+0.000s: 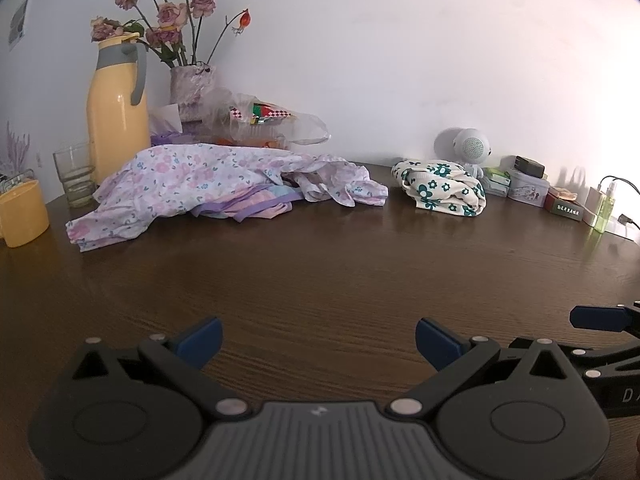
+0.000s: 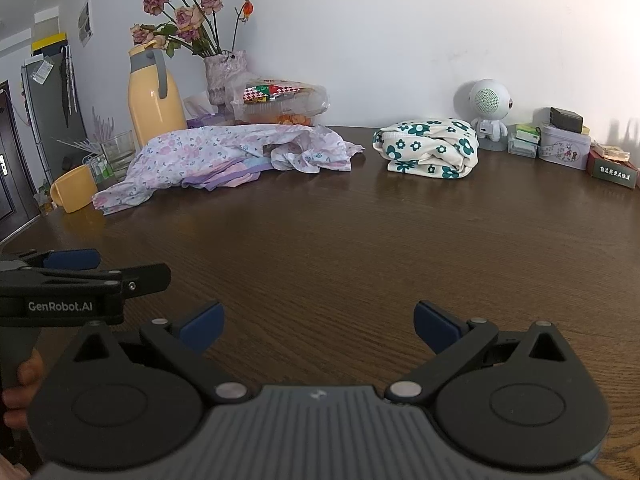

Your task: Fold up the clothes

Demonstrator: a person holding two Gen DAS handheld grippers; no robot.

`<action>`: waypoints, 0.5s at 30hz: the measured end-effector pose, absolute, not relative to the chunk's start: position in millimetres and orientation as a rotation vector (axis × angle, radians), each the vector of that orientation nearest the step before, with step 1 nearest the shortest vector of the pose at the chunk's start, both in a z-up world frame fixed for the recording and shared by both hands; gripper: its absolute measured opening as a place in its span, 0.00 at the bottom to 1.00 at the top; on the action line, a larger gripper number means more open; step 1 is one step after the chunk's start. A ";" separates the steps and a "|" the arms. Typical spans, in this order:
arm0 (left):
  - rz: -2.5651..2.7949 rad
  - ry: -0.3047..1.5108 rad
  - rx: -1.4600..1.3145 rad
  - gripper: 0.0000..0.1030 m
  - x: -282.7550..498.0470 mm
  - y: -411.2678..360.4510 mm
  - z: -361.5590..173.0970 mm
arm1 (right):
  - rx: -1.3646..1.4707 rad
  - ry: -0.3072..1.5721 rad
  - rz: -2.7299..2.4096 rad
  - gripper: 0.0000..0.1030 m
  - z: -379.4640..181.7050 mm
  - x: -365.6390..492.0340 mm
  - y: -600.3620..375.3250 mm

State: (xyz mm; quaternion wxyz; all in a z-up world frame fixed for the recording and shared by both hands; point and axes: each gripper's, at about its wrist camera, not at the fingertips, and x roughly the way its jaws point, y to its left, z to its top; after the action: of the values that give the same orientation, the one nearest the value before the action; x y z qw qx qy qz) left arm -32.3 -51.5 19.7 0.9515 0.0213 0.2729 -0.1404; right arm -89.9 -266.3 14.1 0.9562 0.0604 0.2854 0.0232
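Note:
A crumpled pile of pink-and-purple floral clothes lies at the far left of the dark wooden table. A folded cream garment with green flowers rests at the far right, near the wall. My left gripper is open and empty, low over the near table. My right gripper is open too, with nothing between its blue pads. Each gripper shows at the other view's edge, the right gripper and the left gripper, side by side and far from the clothes.
Behind the pile stand a yellow thermos, a vase of dried roses, a glass, a yellow cup and a plastic food bag. A white robot-shaped speaker, tins and boxes line the right back edge. A hand holds the left gripper's handle.

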 end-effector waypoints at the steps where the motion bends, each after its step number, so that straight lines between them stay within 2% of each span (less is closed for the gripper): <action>1: -0.286 0.555 0.043 1.00 -32.3 -51.5 19.6 | 0.123 0.579 0.047 1.00 13.9 -90.1 -266.2; 15: -0.289 0.547 0.043 1.00 -33.5 -51.3 19.7 | 0.127 0.588 0.054 1.00 13.6 -90.6 -265.7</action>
State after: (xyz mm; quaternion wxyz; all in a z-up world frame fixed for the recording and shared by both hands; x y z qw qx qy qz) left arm -33.5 -51.3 19.7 0.9523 0.0211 0.2694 -0.1420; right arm -90.6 -265.7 13.6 0.9548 0.0624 0.2895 0.0265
